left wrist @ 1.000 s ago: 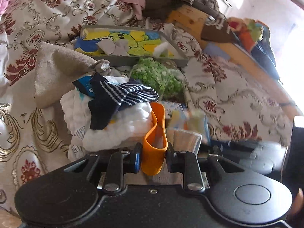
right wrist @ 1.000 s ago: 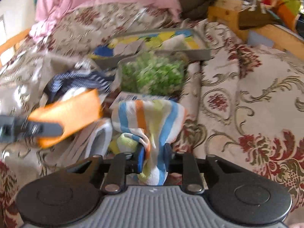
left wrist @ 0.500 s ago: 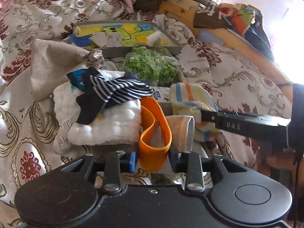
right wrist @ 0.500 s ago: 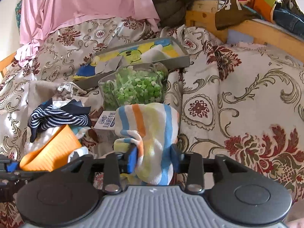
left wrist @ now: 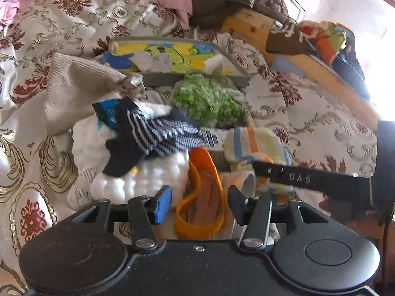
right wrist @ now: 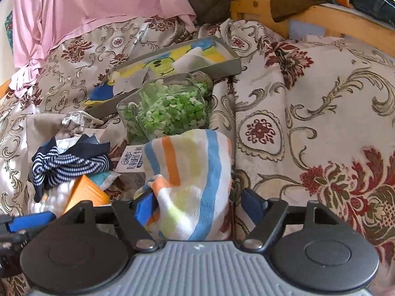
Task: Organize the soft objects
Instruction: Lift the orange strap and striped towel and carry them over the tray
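An orange elastic band stands as a loop on the bed between the pads of my left gripper. The jaws are opening and neither pad presses on the band. A towel with blue, orange and yellow stripes lies bunched between the pads of my right gripper. Those jaws are opening too, and the right pad stands clear of the cloth. In the left wrist view the same striped towel lies just right of the band, with a right-gripper finger across it.
A navy striped sock lies on a white fluffy cloth, beside a beige pouch. Behind them are a jar of green bits and a grey tray with a colourful picture. A wooden bed frame runs along the right.
Both pairs of jaws have spread. The orange band, pinched flat before, now stands loose as a loop. The striped towel, squeezed before, sits free, and the right gripper has rolled a little.
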### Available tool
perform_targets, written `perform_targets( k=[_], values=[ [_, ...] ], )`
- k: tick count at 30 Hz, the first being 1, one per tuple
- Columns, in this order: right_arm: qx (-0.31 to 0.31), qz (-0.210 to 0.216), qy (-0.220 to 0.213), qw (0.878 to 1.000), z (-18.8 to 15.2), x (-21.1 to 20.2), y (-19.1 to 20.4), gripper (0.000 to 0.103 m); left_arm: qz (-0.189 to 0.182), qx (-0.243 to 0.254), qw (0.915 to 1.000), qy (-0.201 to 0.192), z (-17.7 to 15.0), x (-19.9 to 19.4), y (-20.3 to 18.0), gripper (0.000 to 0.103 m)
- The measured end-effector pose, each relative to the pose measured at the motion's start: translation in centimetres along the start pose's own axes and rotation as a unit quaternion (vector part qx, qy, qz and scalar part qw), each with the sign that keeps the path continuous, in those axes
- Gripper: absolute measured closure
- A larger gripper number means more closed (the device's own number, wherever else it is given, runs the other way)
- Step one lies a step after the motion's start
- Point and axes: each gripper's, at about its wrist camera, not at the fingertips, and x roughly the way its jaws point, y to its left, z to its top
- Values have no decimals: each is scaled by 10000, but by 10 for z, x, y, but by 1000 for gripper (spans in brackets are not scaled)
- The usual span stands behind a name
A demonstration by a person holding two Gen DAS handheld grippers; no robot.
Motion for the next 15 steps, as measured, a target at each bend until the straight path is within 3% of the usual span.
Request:
perform_targets(
  k=[9,12,15],
  values=[
    [-198,95,-30,9998,-1,1,8,21,110,230,9994,225,-4,12,-7,62],
    [-305,158,17,9994,-3,2,12,22,111,237,9992,289,-2,13,-6,70],
    [-381,150,87,9991,-4,3,15,45,154,275,9988,363,-2,15,-7,79]
  ],
)
